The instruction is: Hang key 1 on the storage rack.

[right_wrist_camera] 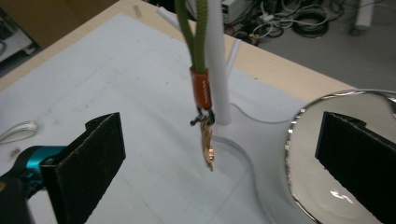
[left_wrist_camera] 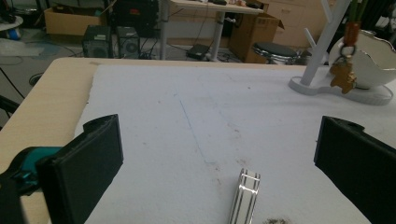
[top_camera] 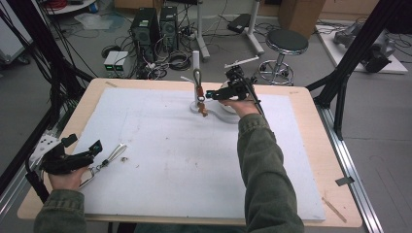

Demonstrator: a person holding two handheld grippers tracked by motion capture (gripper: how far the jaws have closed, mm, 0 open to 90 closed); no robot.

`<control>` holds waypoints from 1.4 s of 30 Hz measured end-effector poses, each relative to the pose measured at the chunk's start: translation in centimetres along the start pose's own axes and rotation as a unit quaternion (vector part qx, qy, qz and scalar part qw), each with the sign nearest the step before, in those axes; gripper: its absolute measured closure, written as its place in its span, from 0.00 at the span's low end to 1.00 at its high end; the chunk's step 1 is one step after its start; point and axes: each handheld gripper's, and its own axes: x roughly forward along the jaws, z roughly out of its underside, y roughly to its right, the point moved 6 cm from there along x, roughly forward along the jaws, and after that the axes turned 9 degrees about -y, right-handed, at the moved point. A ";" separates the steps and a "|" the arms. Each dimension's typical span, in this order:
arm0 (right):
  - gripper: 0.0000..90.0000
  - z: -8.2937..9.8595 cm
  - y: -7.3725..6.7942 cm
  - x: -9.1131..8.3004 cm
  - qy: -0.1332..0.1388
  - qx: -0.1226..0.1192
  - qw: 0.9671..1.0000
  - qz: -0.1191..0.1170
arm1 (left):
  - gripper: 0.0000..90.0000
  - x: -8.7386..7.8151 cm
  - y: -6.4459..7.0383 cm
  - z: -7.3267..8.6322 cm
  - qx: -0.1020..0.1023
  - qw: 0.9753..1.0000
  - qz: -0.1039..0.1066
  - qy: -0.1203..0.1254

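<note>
At the far edge of the desk, on its white foam mat, stands a white branched hanger stand on a white base beside a shallow white bowl. From the stand hangs an olive-green cord lanyard with an orange collar and a small brass-coloured charm, the charm dangling just above the base. The right claw hovers close to it, jaws spread wide with nothing between them, the cord lying in the gap ahead.

The lanyard looks light and limp; it should swing at a touch, so the stiff orange collar seems the surest place to pinch, while the charm is probably slick and would twist away.

Near the left front corner, the left claw is also open and empty, aimed along the mat at a silvery metal clip with what may be a ring or loop attached; the high view is too coarse to be sure. That clip looks hard, thin and smooth, best taken across its narrow sides.
</note>
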 end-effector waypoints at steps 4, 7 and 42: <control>0.00 0.2 0.3 -1.1 0.006 -0.008 1.000 0.020 | 0.02 0.0 0.0 0.0 0.000 1.000 -0.001 0.000; 0.00 0.6 0.3 -1.8 0.004 -0.021 0.999 0.035 | 0.02 0.0 0.0 0.0 0.001 1.000 -0.002 0.000; 0.00 7.8 2.7 -7.5 0.052 0.009 0.996 0.078 | 0.02 0.0 0.1 0.0 0.002 1.000 -0.005 -0.003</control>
